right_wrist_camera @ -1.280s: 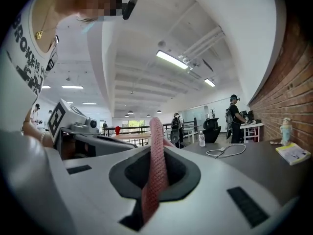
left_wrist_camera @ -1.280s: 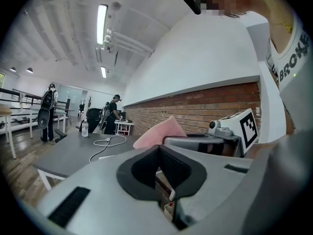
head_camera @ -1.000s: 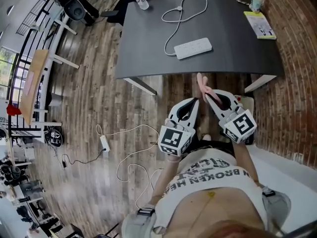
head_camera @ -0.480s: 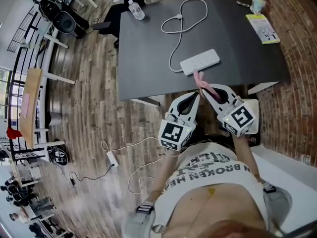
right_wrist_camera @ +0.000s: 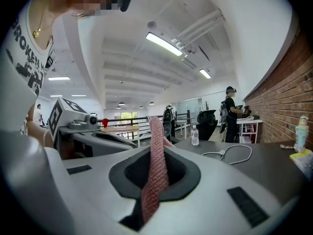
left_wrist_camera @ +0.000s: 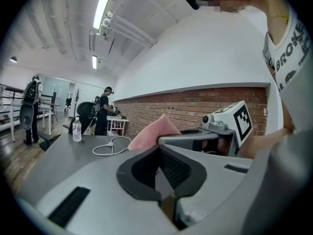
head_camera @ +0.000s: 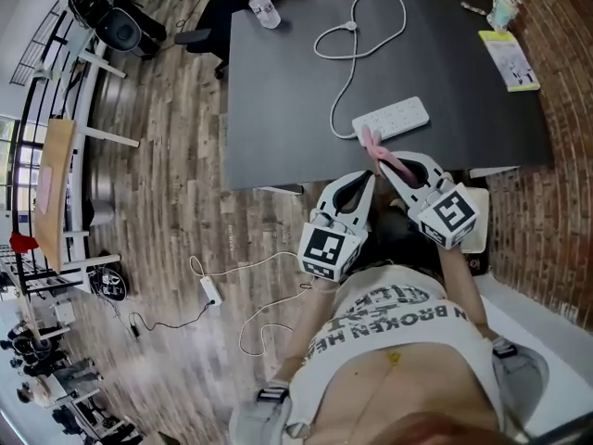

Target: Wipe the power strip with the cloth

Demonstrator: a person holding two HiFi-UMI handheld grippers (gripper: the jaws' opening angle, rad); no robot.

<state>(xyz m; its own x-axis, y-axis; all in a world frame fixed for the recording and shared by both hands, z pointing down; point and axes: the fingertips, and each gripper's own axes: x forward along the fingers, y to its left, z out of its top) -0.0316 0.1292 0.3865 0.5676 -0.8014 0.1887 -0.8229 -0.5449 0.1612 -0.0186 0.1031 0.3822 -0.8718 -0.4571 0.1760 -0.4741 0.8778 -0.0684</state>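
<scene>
One bottle (head_camera: 266, 7), one leaflet (head_camera: 509, 60) lie well off the power strip (head_camera: 390, 119).

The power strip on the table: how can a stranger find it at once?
Find the dark table by the brick wall. Near its front edge lies the white power strip, cord looping away. The other white strip is on the floor.

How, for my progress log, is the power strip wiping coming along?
Done: the pink cloth is clamped in the right hand-held gripper. In hand: its tip is at the near end of the white power strip on the dark table; contact is unclear. Left: the wiping itself. The left hand-held gripper is shut and empty.
</scene>
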